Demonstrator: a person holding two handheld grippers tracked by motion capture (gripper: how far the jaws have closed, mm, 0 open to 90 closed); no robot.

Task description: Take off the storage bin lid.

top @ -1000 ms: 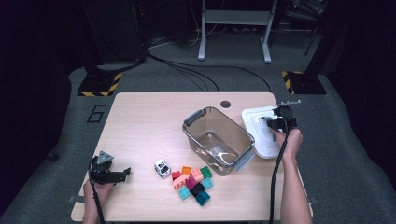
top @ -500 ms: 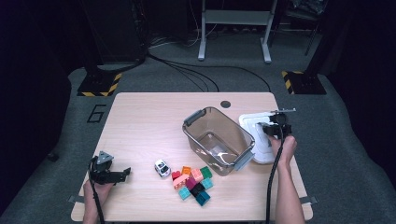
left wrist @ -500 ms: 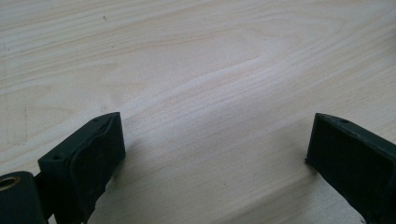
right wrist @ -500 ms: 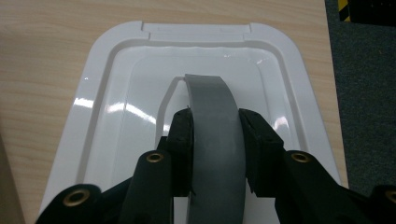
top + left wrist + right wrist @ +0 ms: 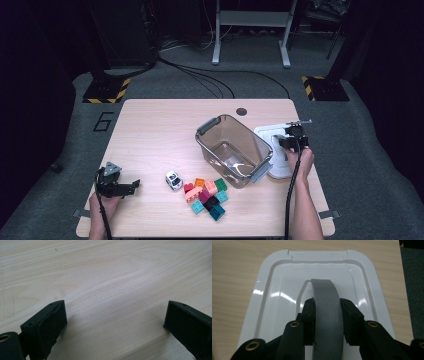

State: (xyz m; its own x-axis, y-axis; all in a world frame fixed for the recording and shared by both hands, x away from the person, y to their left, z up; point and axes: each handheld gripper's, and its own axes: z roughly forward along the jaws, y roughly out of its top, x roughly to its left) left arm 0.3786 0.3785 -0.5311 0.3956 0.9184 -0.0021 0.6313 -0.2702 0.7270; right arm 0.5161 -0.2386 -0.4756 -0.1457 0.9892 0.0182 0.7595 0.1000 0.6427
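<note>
My right gripper (image 5: pixel 327 315) clamps the grey handle (image 5: pixel 325 297) of the white lid (image 5: pixel 274 285).

The lid lies flat on the table (image 5: pixel 150 130), just right of the clear bin (image 5: pixel 231 150). My left gripper (image 5: pixel 112 322) rests with jaws wide apart over bare wood, near the toy car (image 5: pixel 173 180) and blocks (image 5: pixel 206 196).

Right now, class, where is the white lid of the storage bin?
In the high view the white lid lies at the table's right edge, just right of the clear bin; the right gripper is shut on its grey handle.
</note>
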